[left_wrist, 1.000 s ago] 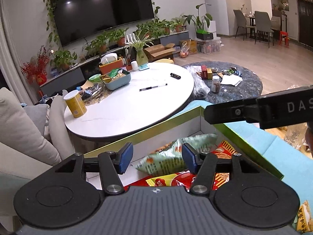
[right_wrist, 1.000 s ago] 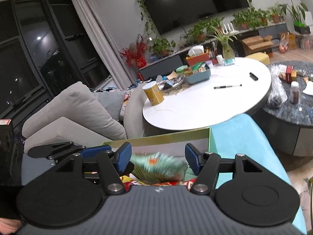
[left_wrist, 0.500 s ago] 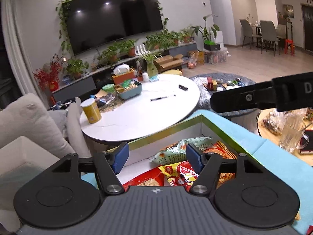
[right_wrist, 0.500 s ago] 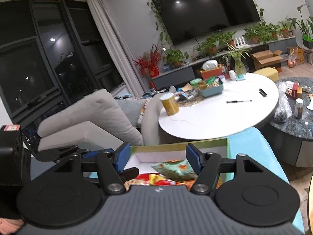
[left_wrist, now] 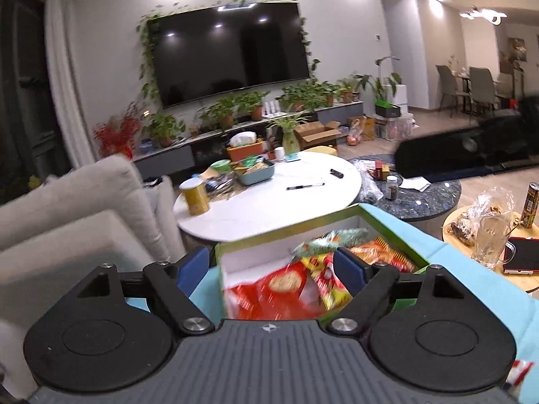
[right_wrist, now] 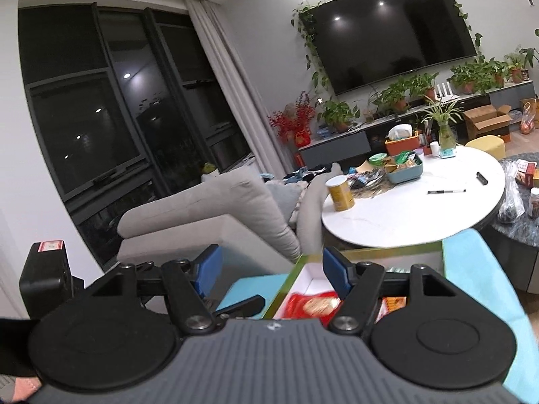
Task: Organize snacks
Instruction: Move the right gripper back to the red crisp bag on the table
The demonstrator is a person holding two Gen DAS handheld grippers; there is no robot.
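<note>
Left gripper (left_wrist: pixel 273 264): jaws opening, wide apart, nothing gripped. Snack box (left_wrist: pixel 289 235) with green rim sits just below and ahead of its fingertips. Red snack packet (left_wrist: pixel 283 286) lies inside between the two blue pads as seen, beneath them and not touched; orange packet (left_wrist: pixel 384 252) by the right pad, green packet (left_wrist: pixel 337 237) farther ahead.

Right gripper (right_wrist: pixel 271 269): jaws open, empty. Box lies below, toward its right finger; red packet visible there.
</note>
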